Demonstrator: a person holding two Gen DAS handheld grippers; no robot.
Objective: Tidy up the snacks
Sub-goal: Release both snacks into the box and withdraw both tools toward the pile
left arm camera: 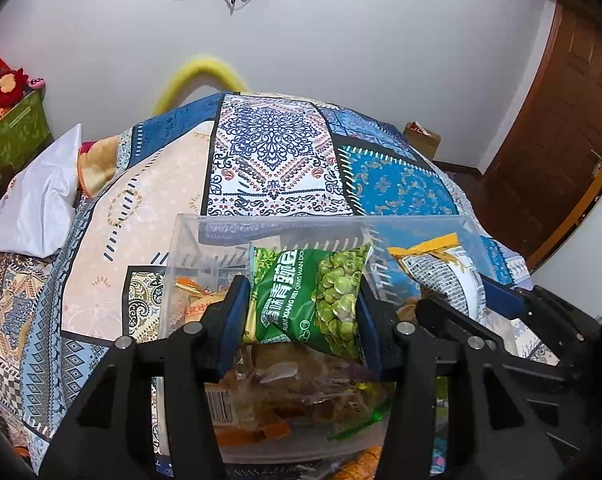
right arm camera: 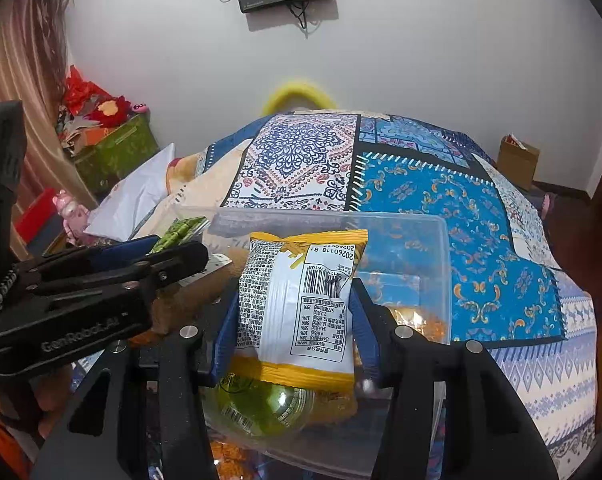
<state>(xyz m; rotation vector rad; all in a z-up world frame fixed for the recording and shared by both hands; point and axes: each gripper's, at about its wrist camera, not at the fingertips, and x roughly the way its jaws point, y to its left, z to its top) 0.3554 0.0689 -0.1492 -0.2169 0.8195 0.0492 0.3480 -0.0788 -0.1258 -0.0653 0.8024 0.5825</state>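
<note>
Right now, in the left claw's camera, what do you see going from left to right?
Green box → white pillow → green pea packet held in the left claw → yellow and white packet in the right claw → brown door.

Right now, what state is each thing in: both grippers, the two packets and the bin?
Left gripper: shut on the green pea packet.
Green pea packet: held above the bin, sealed.
Right gripper: shut on the yellow-edged packet.
Yellow-edged packet: held above the bin, back label facing the camera, sealed.
Clear plastic bin: lidless, on the bedspread, already holding snacks.
</note>
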